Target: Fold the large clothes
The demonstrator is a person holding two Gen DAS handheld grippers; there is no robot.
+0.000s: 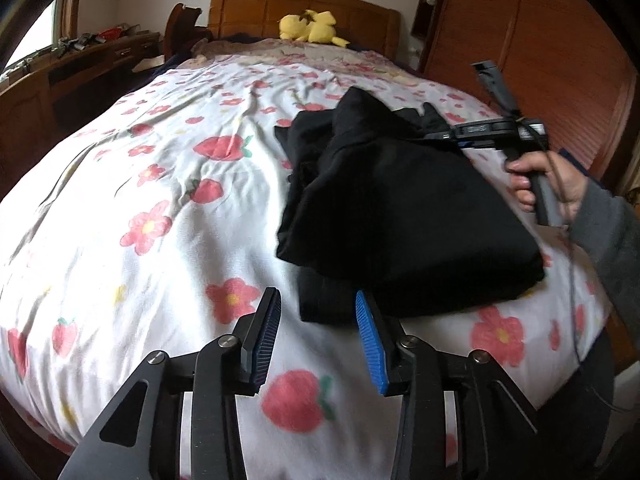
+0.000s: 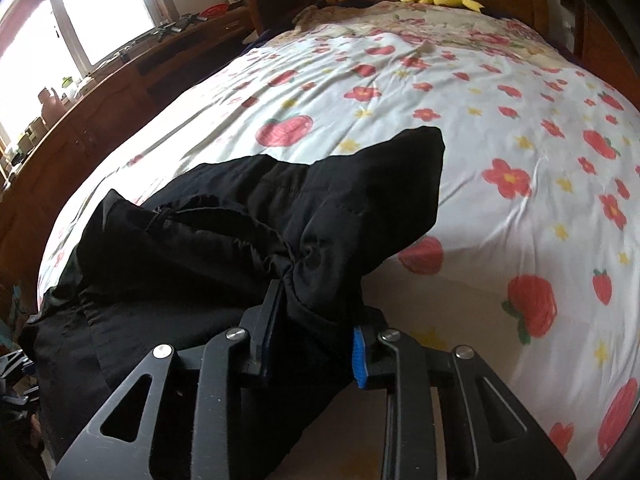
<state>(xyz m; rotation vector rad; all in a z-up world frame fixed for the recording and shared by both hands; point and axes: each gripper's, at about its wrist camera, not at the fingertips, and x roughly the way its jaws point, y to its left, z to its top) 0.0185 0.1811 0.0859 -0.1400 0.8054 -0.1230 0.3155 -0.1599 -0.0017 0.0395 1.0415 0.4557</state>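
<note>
A large black garment (image 1: 400,208) lies partly folded on the right side of a bed with a white flowered sheet (image 1: 160,168). My left gripper (image 1: 318,312) is open and empty, just above the sheet at the garment's near edge. My right gripper (image 2: 316,300) is shut on a bunched fold of the black garment (image 2: 280,216), lifting that part off the sheet (image 2: 500,140). In the left wrist view the right gripper (image 1: 436,134) is at the garment's far right edge, held by a hand (image 1: 540,184).
A yellow plush toy (image 1: 310,26) sits at the wooden headboard (image 1: 248,12). A wooden wardrobe (image 1: 540,48) stands right of the bed. A wooden dresser (image 2: 100,92) with clutter runs along the left under a window (image 2: 80,20).
</note>
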